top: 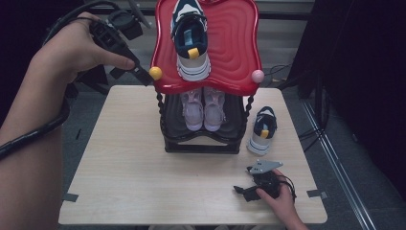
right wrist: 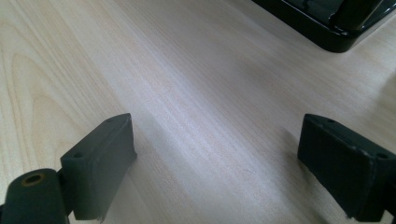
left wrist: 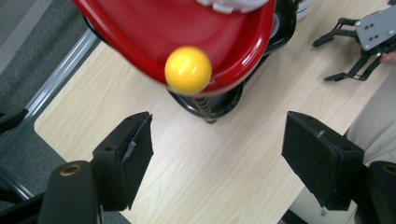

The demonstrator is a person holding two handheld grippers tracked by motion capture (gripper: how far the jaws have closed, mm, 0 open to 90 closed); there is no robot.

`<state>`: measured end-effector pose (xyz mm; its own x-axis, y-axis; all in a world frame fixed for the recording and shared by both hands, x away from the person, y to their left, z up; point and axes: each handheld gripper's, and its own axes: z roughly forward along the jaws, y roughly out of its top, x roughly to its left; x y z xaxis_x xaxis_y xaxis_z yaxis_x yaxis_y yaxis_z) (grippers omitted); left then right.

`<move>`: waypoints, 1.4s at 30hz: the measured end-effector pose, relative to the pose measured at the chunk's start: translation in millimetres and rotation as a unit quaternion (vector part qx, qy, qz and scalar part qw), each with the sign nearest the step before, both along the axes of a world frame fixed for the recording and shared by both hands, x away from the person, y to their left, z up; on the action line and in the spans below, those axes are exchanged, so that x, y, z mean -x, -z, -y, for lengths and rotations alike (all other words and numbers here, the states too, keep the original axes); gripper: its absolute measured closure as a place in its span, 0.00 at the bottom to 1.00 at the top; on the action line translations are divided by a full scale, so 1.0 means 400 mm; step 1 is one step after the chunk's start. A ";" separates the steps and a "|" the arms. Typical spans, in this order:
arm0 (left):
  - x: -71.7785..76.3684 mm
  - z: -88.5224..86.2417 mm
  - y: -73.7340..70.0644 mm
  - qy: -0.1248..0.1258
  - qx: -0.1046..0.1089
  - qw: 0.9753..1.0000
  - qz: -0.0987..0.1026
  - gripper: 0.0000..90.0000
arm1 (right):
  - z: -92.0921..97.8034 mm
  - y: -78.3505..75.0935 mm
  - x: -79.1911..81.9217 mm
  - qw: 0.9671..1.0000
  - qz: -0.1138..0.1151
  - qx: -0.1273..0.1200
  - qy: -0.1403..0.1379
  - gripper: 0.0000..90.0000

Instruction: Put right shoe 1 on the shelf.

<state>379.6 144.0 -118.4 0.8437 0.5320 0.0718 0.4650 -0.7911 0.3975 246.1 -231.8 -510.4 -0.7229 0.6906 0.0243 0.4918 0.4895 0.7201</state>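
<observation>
A two-tier shoe rack stands at the back middle of the table (top: 134, 167). Its red top tray (top: 234, 43) carries one navy-and-white sneaker (top: 191, 38). On the black lower shelf (top: 201, 143) sits a pair of pink shoes (top: 203, 108). A second navy-and-white sneaker (top: 263, 129) stands on the table just right of the rack. My left gripper (top: 138, 73) is held high and open, next to the yellow ball knob (top: 155, 73) at the tray's front left corner. In the left gripper view, that knob (left wrist: 188, 69) lies ahead of the empty jaws. My right gripper (top: 242, 191) rests low and open at the front right.
A pink ball knob (top: 257, 75) tops the tray's front right corner. Grey tape marks (top: 71, 197) sit at the table's front corners. Cables and a dark curtain (top: 364, 72) lie to the right of the table. The lower shelf's corner (right wrist: 327, 28) lies ahead of the right gripper.
</observation>
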 end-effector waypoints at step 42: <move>0.062 -0.159 0.381 -0.004 0.043 0.997 -0.062 0.27 | 0.000 0.000 0.000 1.000 0.001 -0.001 0.001 0.11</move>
<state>354.9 207.5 -270.6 0.8388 0.5387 -0.0785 0.5210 -0.7526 0.4027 246.2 -231.6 -510.4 -0.7219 0.6916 0.0244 0.4912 0.4873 0.7220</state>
